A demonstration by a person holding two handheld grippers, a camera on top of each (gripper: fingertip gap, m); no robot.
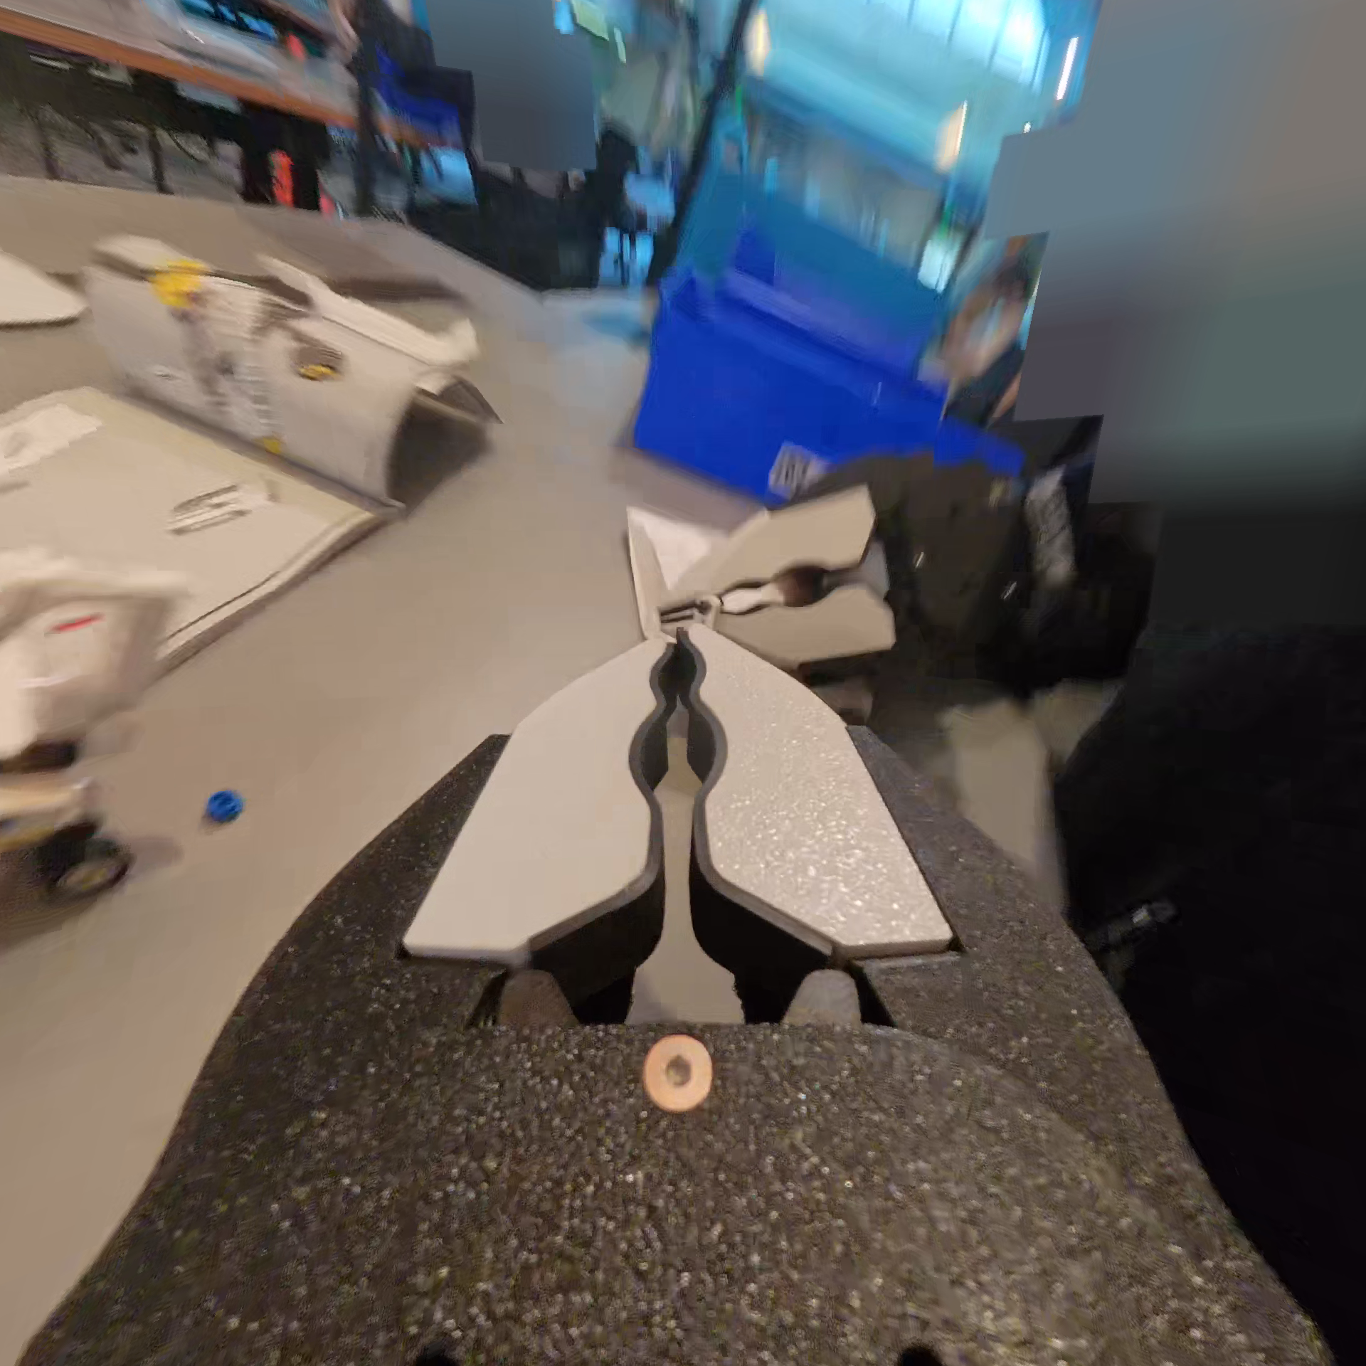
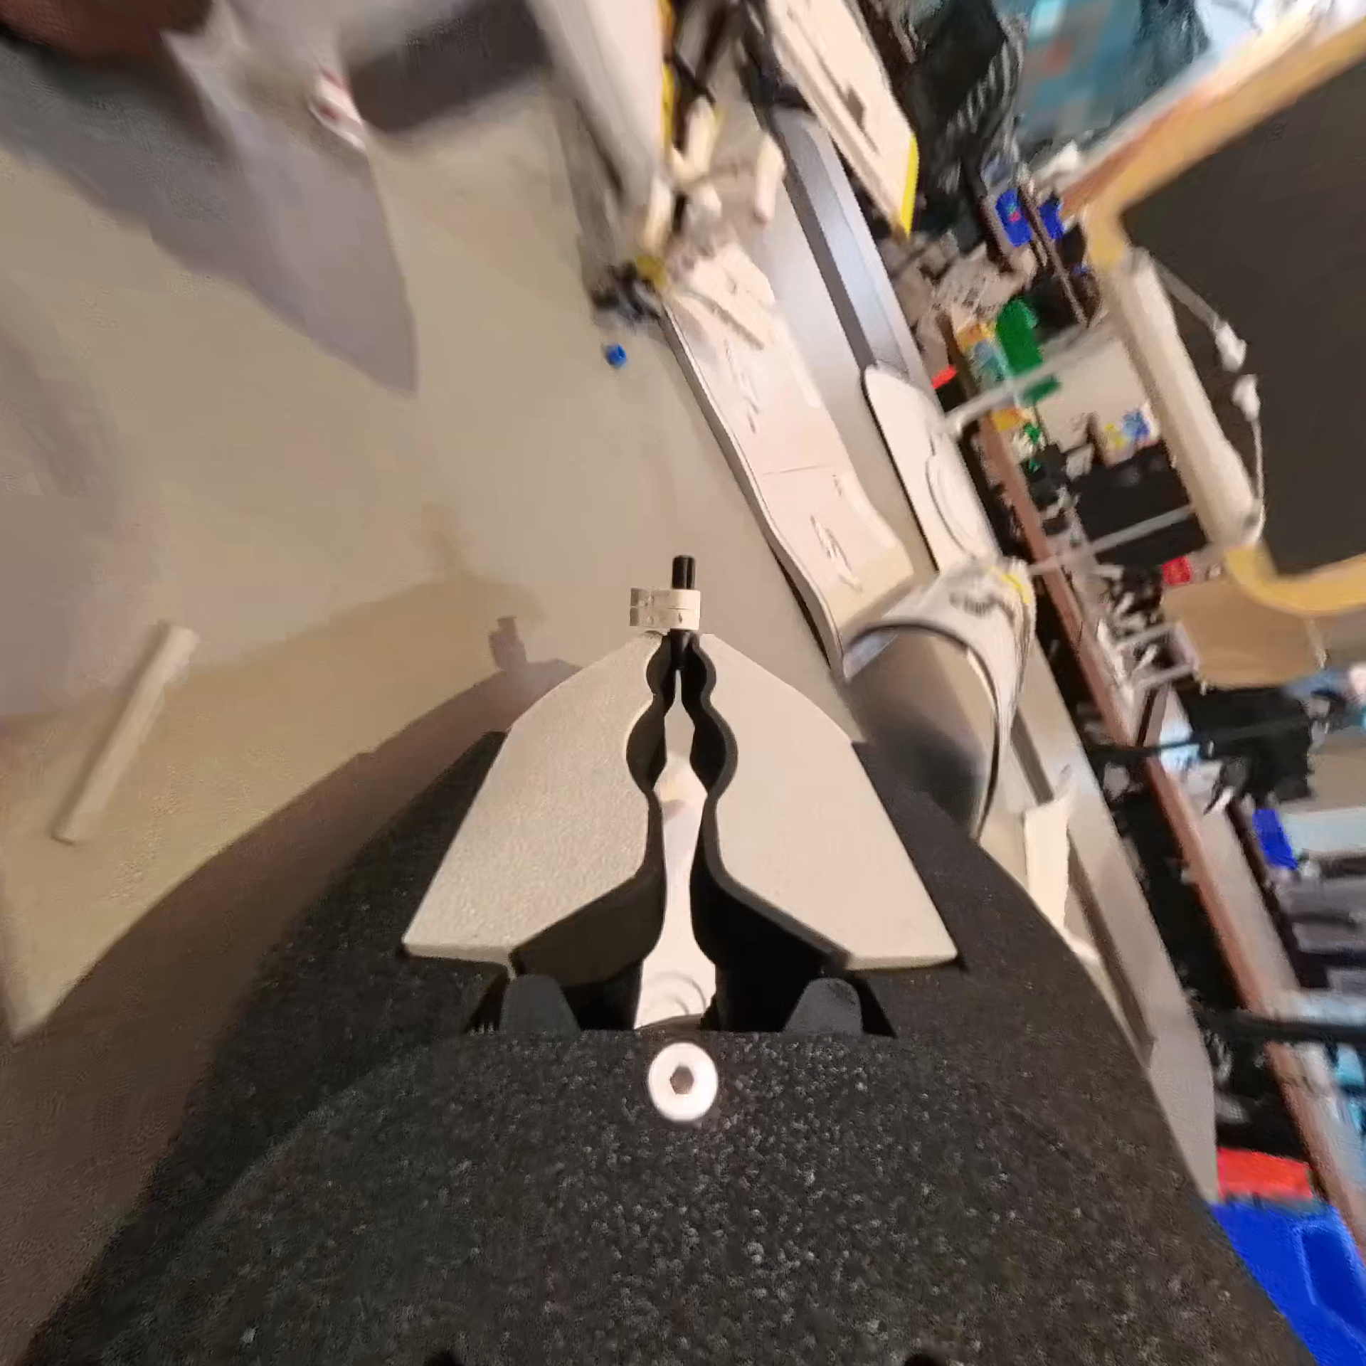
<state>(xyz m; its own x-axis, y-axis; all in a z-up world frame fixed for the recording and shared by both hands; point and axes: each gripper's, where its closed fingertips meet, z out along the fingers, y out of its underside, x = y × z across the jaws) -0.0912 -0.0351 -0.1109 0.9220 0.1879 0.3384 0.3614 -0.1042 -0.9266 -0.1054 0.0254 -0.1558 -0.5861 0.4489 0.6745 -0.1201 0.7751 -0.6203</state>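
Observation:
In the right wrist view my right gripper [image 2: 680,644] is shut on a short black pin [image 2: 681,573] that sticks out past the fingertips. A small white piece [image 2: 665,610] sits on the pin just beyond them, above the beige table [image 2: 369,480]. In the left wrist view my left gripper [image 1: 680,637] is shut, its tips close to the right gripper [image 1: 669,603], which comes in from the right with the small white piece [image 1: 687,610] at its tips. The views are blurred.
A white model car body [image 1: 296,347], an open booklet [image 1: 148,503], a part-built white vehicle [image 1: 52,739] and a small blue piece [image 1: 224,806] lie left. A white stick [image 2: 122,732] lies on the table. A blue bin [image 1: 776,384] stands behind. Shelves [image 2: 1109,480] of parts run along the right.

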